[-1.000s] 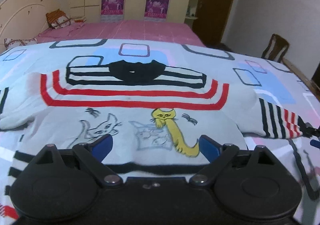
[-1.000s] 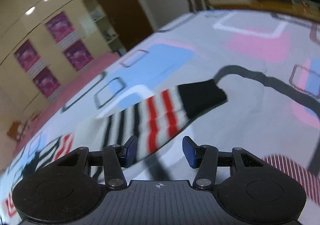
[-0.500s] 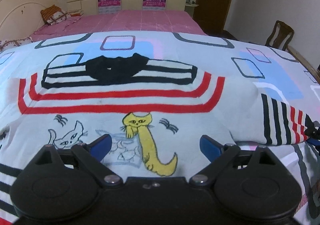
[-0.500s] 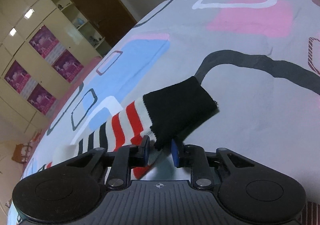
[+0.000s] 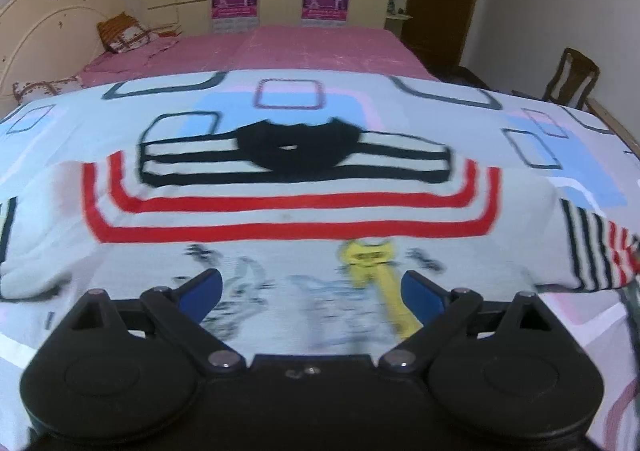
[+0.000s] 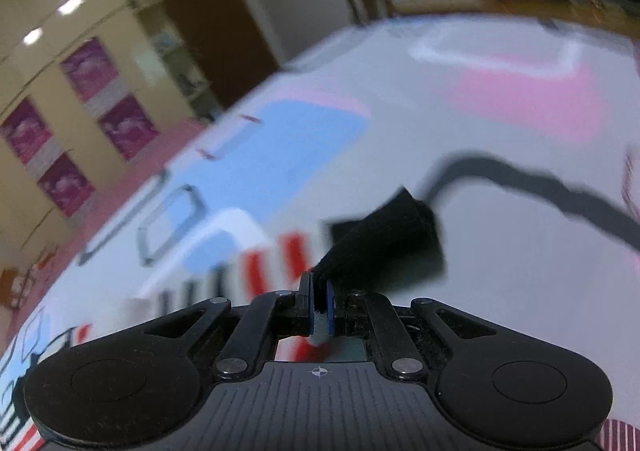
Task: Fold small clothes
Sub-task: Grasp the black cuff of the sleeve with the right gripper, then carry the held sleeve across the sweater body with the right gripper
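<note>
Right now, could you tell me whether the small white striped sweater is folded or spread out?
Spread out: the white striped sweater lies flat on the patterned bedspread, black collar and both sleeves showing.

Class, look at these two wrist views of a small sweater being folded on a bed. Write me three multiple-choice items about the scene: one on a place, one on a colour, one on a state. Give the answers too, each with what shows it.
1. Where does the sweater lie?
A. on the patterned bedspread
B. on a chair
C. on the floor

2. What colour is the cuff at the end of the striped sleeve?
A. yellow
B. black
C. blue

3. How does the right claw stand?
A. wide open above the sleeve
B. shut on nothing
C. shut on the cuff

Answers:
1 A: the sweater is spread flat over the bedspread in the left wrist view.
2 B: beyond the red and white stripes the sleeve ends in a black band.
3 C: the blue pads pinch the fabric at the cuff's edge, while the left claw stands open over the sweater's front.
</note>
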A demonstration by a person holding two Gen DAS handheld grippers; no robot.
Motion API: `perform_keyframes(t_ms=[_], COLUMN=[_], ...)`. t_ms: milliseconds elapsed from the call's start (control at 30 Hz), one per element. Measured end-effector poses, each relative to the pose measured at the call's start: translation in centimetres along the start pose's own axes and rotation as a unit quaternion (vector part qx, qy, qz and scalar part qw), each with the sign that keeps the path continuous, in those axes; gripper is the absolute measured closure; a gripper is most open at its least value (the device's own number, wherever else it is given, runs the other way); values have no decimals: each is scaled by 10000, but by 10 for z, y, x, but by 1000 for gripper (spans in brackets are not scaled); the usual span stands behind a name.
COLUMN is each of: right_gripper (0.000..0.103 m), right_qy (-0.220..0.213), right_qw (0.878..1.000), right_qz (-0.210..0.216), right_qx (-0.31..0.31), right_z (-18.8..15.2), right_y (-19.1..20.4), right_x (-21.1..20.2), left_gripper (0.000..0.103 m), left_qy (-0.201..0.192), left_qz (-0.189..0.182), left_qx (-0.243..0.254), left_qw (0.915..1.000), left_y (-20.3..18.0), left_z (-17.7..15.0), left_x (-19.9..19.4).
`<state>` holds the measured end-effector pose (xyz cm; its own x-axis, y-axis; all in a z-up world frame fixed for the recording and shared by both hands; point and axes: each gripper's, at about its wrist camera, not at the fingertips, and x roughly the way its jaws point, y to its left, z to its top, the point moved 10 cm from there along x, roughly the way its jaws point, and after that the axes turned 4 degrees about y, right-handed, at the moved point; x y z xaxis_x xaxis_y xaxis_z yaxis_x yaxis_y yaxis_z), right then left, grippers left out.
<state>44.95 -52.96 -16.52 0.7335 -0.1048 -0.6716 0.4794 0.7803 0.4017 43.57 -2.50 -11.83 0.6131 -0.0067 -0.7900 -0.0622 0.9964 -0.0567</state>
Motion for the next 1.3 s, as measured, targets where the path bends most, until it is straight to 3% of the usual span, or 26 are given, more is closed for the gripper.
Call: perform_keyframes(t_ms=[100, 200, 367, 467, 600, 667, 767, 800, 833, 867, 900, 1000, 1067, 1100, 1300], right_gripper=[98, 98, 98, 98, 98, 98, 98, 84, 54, 40, 34, 35, 45, 55, 56], right_qy=[-115, 54, 569, 870, 1154, 1450, 1538, 1522, 1521, 1431, 1312, 1357, 1458, 1518, 1534], right_qw=[9970, 9851, 9495, 9255, 9045, 8935, 8850, 8841, 8835, 8850, 8865, 8905, 8957, 8978, 9259], right_qz=[409, 939, 1714, 2020, 2149, 2128, 1907, 1873, 1919, 1962, 1987, 2031, 2019, 1968, 1365], right_qx=[-653, -1437, -2568, -3083, -3498, -3679, -3959, -4002, -3994, -3972, -3968, -3839, -3685, -3636, -3171], right_z=[-6, -42, -140, -202, -261, -284, -308, -307, -307, -305, -297, -286, -274, -271, -227], right_y=[60, 141, 265, 313, 351, 357, 359, 362, 359, 356, 357, 335, 310, 297, 218], right_x=[-27, -49, -72, -83, -80, -68, -66, -69, -78, -89, -87, -101, -109, -114, -116], left_gripper=[10, 18, 38, 38, 36, 20, 14, 14, 14, 14, 15, 21, 22, 23, 21], left_qy=[-15, -47, -108, 26, 52, 107, 141, 132, 97, 45, -1, -69, -40, 18, 145], left_qz=[-52, -145, -315, -249, -180, -225, -295, -346, -405, -502, -622, -1026, -1218, -1276, -1396], left_qx=[-188, -442, -753, -770, -871, -901, -894, -900, -933, -967, -984, -906, -720, -593, -137], left_qw=[9998, 9989, 9966, 9967, 9960, 9956, 9955, 9953, 9948, 9940, 9932, 9906, 9899, 9901, 9900], left_y=[33, 65, 116, 138, 158, 163, 164, 162, 160, 156, 150, 120, 95, 81, 31], left_z=[-1, 1, -1, -5, -8, -10, -13, -13, -11, -9, -5, 7, 11, 13, 18], left_x=[4, 4, -3, 1, 2, 3, 5, 5, 5, 5, 5, 10, 16, 22, 48])
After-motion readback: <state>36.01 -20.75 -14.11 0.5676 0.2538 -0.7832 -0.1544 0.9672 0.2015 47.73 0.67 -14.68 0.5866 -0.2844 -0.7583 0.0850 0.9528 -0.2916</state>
